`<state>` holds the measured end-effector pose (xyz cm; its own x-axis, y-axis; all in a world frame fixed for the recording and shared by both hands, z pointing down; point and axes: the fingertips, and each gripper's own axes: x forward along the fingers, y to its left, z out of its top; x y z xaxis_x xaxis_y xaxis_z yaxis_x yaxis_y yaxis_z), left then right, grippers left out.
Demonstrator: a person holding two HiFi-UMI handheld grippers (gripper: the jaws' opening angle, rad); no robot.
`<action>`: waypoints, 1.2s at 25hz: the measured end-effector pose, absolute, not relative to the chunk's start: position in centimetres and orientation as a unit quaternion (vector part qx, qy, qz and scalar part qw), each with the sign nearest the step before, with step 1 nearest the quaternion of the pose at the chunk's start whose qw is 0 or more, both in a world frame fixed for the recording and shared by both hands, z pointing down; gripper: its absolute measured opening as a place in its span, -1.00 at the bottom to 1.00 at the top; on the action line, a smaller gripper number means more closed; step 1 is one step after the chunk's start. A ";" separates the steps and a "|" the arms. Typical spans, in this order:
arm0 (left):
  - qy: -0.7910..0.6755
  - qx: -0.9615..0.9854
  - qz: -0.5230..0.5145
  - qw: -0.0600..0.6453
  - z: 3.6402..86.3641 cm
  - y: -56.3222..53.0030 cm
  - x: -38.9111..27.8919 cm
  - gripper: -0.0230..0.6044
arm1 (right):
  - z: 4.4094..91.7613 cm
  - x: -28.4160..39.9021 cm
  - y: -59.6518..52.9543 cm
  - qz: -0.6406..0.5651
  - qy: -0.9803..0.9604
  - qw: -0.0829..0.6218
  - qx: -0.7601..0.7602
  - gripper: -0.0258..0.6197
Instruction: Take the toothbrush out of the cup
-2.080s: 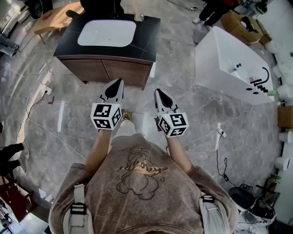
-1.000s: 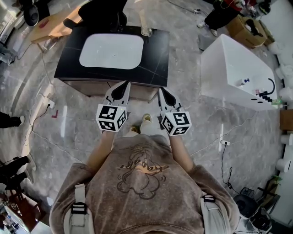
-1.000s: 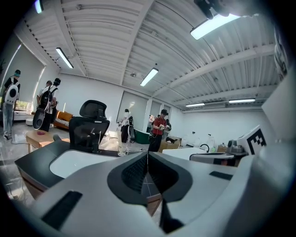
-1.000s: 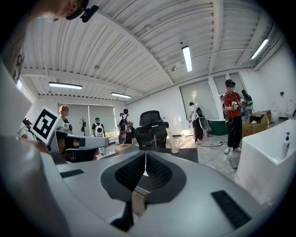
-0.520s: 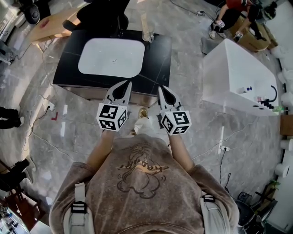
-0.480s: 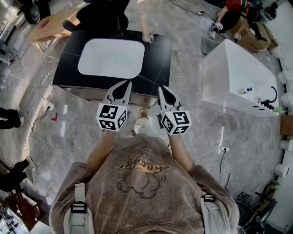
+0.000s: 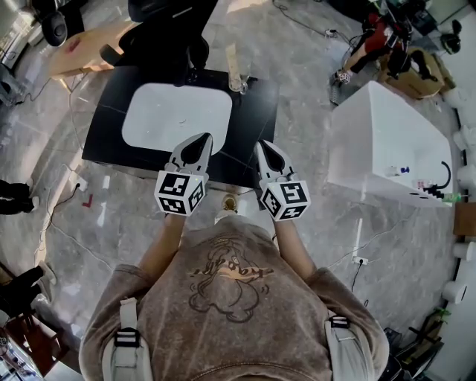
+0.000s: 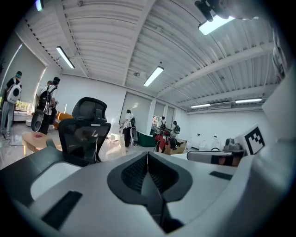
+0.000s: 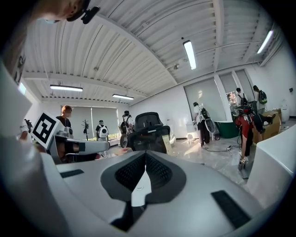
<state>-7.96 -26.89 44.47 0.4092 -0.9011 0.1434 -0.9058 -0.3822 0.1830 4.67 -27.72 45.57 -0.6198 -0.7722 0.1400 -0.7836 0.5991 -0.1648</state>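
A clear cup (image 7: 237,82) stands at the back right edge of the black vanity counter (image 7: 255,111), with a pale toothbrush (image 7: 232,61) upright in it. Both of my grippers are held level, side by side, over the counter's front edge and well short of the cup. The left gripper (image 7: 202,138) reaches over the rim of the white basin (image 7: 171,111); its jaws meet, with nothing between them (image 8: 148,153). To its right, the right gripper (image 7: 261,144) is over bare counter, also shut and empty (image 9: 145,152).
A black office chair (image 7: 167,18) stands behind the vanity, with a wooden table (image 7: 78,37) to its left. On the right is a white tub unit (image 7: 383,138). Cables (image 7: 71,238) trail across the marble floor. People stand at the far right (image 7: 375,37).
The person has walked up to the vanity. Both grippers have moved forward from over the floor to over the counter's front edge, still shut and side by side.
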 end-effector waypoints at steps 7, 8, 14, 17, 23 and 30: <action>-0.564 0.819 0.000 0.111 43.4 -31.4 -7.7 -0.87 | 44.9 5.0 -32.7 0.102 -0.907 0.027 0.407 -0.86; -0.568 0.816 -0.002 0.110 43.3 -31.9 -7.8 -0.87 | 44.7 5.0 -33.3 0.102 -0.909 0.026 0.403 -0.86; -0.575 0.811 -0.004 0.110 42.8 -34.5 -8.7 -0.87 | 44.3 3.7 -36.2 0.102 -0.916 0.022 0.387 -0.86; -0.574 0.812 -0.003 0.111 42.7 -35.6 -9.1 -0.87 | 44.2 2.9 -37.4 0.101 -0.917 0.019 0.385 -0.86; -0.564 0.818 0.000 0.116 42.8 -36.8 -9.7 -0.87 | 43.5 1.3 -38.7 0.092 -0.921 0.009 0.379 -0.86; -0.555 0.823 0.002 0.121 43.0 -37.5 -10.4 -0.87 | 43.6 -0.3 -39.3 0.089 -0.924 0.002 0.372 -0.77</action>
<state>-10.41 -37.53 43.01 0.3833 -0.9134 0.1368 -0.9142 -0.3542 0.1969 -0.32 -39.32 43.60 -0.7228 -0.6874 0.0709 -0.6883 0.7069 -0.1632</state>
